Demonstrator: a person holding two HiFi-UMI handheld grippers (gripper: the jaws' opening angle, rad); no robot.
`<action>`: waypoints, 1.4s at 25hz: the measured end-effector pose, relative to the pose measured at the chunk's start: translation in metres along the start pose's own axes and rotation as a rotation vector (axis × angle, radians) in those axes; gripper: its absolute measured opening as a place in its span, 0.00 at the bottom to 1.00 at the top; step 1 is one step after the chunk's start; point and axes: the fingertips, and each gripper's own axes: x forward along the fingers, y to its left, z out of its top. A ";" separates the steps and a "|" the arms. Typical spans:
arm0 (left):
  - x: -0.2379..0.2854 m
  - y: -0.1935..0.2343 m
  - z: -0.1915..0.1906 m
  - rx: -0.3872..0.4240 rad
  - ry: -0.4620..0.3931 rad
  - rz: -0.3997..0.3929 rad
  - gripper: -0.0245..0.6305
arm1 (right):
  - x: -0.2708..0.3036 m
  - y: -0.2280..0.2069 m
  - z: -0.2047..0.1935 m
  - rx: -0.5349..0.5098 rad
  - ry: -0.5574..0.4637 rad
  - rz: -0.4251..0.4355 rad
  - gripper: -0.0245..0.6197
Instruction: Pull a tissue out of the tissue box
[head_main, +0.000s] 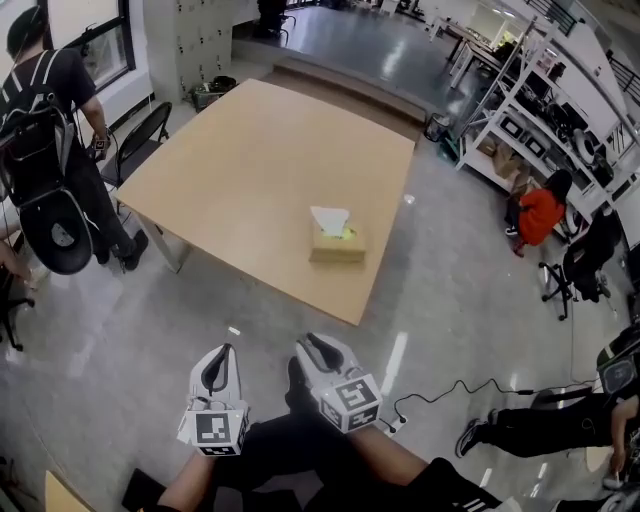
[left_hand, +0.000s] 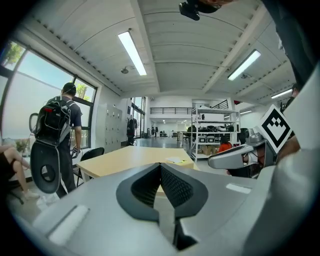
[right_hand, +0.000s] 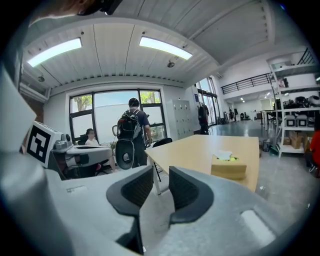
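A tan tissue box (head_main: 337, 244) sits on a large wooden table (head_main: 230, 170), close to the table's near right corner, with a white tissue (head_main: 330, 219) standing up out of its top slot. The rest of the tabletop around the box is bare wood. A strip of open grey floor separates the table's near edge from the person. A black cable (head_main: 450, 388) trails over the floor on the right, and a black chair (head_main: 140, 138) stands at the table's left side beside a person with a backpack (head_main: 50, 120). Metal shelves (head_main: 530, 100) line the right of the room.

Both grippers are held low and side by side before the person, pointing towards the table and well apart from the box. The left gripper (head_main: 221, 355) has its jaws closed tip to tip on nothing. The right gripper (head_main: 314, 345) has its jaws partly apart, with nothing between them.
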 end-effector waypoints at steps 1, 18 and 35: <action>0.013 -0.001 0.004 0.011 0.005 0.005 0.07 | 0.007 -0.013 0.004 0.002 -0.001 -0.004 0.16; 0.178 -0.023 0.042 0.082 0.058 0.093 0.07 | 0.128 -0.234 0.017 -0.014 0.155 -0.088 0.23; 0.280 -0.005 0.051 0.100 0.062 -0.121 0.08 | 0.203 -0.300 -0.014 0.002 0.487 -0.253 0.26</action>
